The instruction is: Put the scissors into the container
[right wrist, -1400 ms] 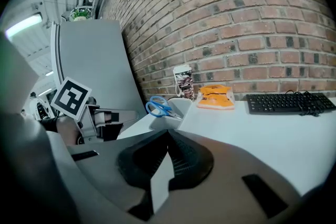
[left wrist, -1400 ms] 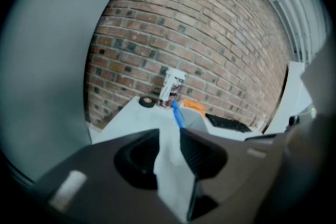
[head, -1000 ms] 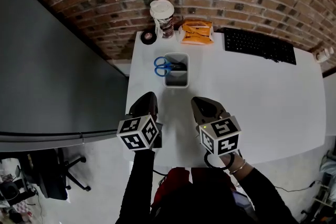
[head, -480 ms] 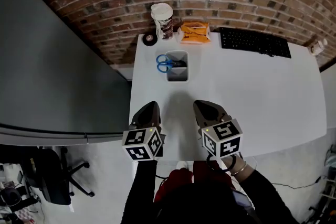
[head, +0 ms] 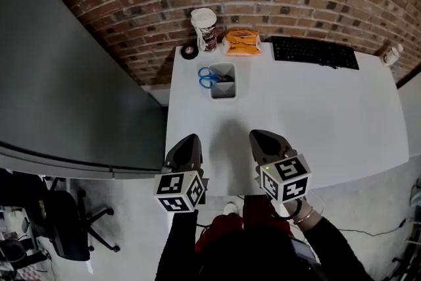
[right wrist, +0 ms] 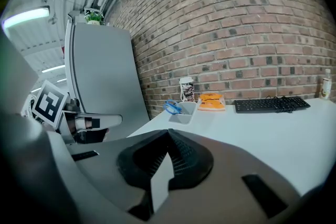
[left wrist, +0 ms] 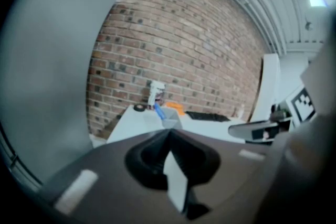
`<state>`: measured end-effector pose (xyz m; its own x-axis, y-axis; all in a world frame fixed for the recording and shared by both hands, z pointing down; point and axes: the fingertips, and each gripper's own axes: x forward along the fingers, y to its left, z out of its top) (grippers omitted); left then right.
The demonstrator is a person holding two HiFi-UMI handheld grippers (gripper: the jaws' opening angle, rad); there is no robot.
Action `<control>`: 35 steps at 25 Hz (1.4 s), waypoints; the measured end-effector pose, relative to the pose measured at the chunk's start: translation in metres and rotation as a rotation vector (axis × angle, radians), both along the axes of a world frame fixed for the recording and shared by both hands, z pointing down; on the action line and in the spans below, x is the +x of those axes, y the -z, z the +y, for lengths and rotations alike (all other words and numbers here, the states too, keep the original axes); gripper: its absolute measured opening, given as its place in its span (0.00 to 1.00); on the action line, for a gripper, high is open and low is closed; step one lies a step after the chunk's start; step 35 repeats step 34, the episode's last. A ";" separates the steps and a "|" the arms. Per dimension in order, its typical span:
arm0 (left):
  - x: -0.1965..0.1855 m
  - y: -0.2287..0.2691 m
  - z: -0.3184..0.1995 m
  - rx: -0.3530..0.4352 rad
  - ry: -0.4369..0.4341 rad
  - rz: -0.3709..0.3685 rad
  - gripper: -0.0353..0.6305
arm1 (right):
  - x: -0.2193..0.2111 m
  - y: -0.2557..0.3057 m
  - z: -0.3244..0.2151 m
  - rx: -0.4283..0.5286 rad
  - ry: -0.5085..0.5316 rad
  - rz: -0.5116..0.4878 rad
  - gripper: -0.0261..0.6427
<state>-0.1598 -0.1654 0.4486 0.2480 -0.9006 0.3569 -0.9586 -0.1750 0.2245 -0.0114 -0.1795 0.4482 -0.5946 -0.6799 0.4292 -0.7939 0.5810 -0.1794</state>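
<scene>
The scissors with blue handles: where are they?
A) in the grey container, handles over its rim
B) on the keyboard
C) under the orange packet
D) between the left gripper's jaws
A: in the head view the scissors reach into the container, and their blue handles stick out over its left rim.
</scene>
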 end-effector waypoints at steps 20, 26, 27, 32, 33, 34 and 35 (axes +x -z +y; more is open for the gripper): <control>-0.019 0.044 0.067 0.110 0.006 0.016 0.06 | 0.016 0.054 0.062 0.154 -0.074 -0.047 0.05; -0.031 0.052 0.085 0.140 0.025 0.022 0.06 | 0.019 0.068 0.078 0.188 -0.094 -0.073 0.05; -0.033 0.053 0.088 0.144 0.027 0.022 0.06 | 0.020 0.070 0.080 0.193 -0.096 -0.077 0.05; -0.040 0.062 0.101 0.165 0.032 0.015 0.06 | 0.019 0.077 0.092 0.206 -0.103 -0.088 0.05; -0.041 0.064 0.103 0.168 0.032 0.014 0.06 | 0.019 0.077 0.094 0.208 -0.104 -0.089 0.05; -0.043 0.066 0.105 0.171 0.033 0.014 0.06 | 0.018 0.078 0.096 0.210 -0.106 -0.091 0.05; -0.043 0.066 0.105 0.171 0.033 0.014 0.06 | 0.018 0.078 0.096 0.210 -0.106 -0.091 0.05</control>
